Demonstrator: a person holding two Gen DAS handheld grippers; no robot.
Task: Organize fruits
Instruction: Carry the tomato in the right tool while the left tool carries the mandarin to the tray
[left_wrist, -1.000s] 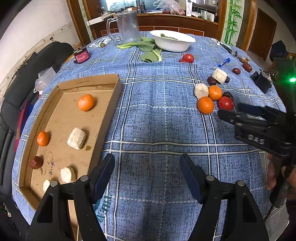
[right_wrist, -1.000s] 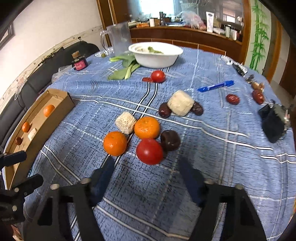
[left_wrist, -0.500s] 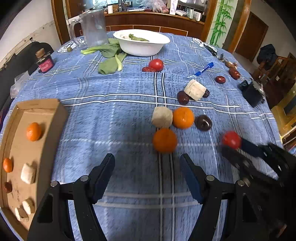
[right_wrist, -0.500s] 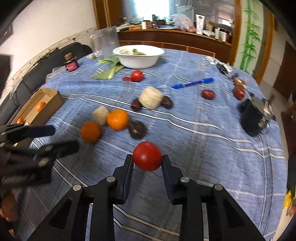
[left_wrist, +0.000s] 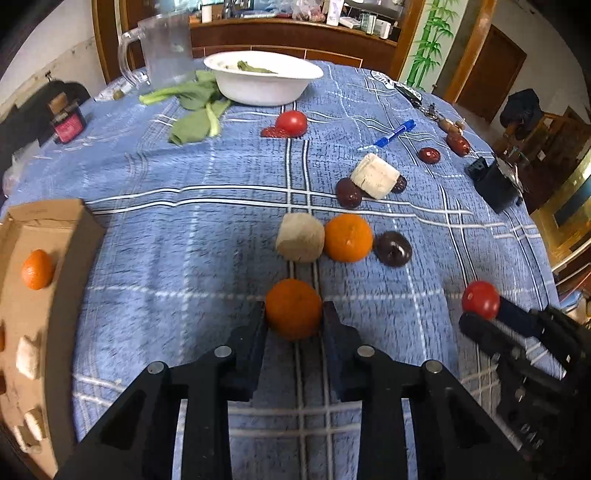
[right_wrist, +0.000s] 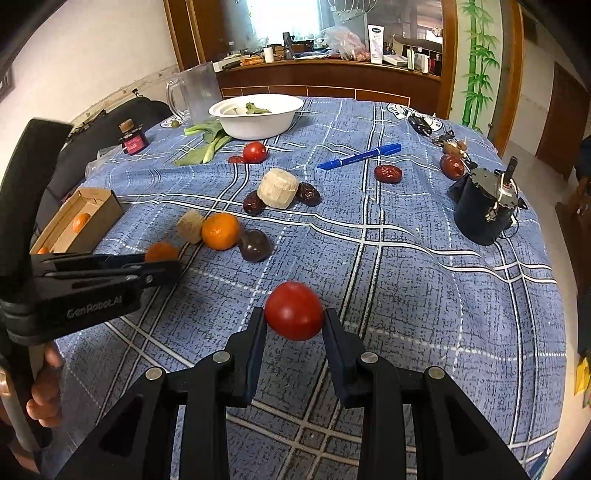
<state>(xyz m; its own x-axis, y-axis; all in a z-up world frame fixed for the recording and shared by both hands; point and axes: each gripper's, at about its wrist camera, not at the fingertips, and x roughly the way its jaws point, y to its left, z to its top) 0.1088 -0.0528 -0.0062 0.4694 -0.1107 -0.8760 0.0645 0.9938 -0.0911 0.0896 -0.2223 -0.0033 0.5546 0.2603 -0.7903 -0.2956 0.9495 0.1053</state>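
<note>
Now the left tool (left_wrist: 293, 314) is closed onto an orange (left_wrist: 293, 308) that sits on the blue checked cloth of the counter (left_wrist: 184, 236), a finger pressed to each side of it; the right tool (right_wrist: 294, 315) grips a red tomato (right_wrist: 294, 310) the same way, raised above the cloth toward the counter's right edge; just beyond the gripped orange lie a second orange (left_wrist: 348, 238), touching a pale chunk (left_wrist: 300, 237), and a dark date (left_wrist: 393, 248); at the left edge stands a cardboard tray (left_wrist: 55, 218) with another orange (left_wrist: 37, 269) inside; a white bowl (left_wrist: 263, 79) rests near the far edge.
</note>
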